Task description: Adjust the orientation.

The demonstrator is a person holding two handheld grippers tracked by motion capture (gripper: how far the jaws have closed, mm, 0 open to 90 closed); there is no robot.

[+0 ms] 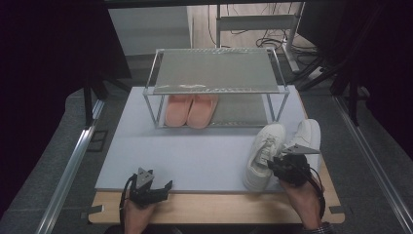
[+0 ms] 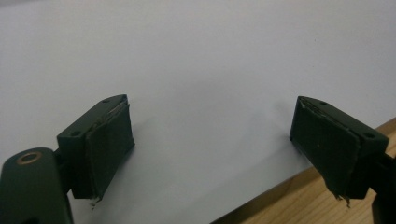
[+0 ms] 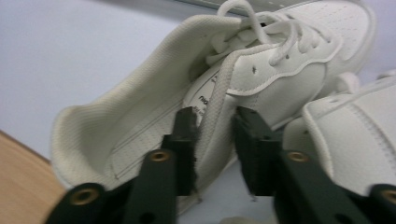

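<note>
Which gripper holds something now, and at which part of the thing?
The right gripper has its jaws around the side wall of the left white sneaker, at the collar beside the laces. The left gripper is open and holds nothing.

Setting: laboratory or test room arranged for recording. Evidence: wooden table (image 1: 214,207) topped with a pale board (image 1: 195,156) and framed by aluminium rails (image 1: 73,161); dark curtains (image 1: 44,58) at both sides; loose cables (image 1: 272,41) on the floor beneath a metal desk frame (image 1: 258,22) behind.
</note>
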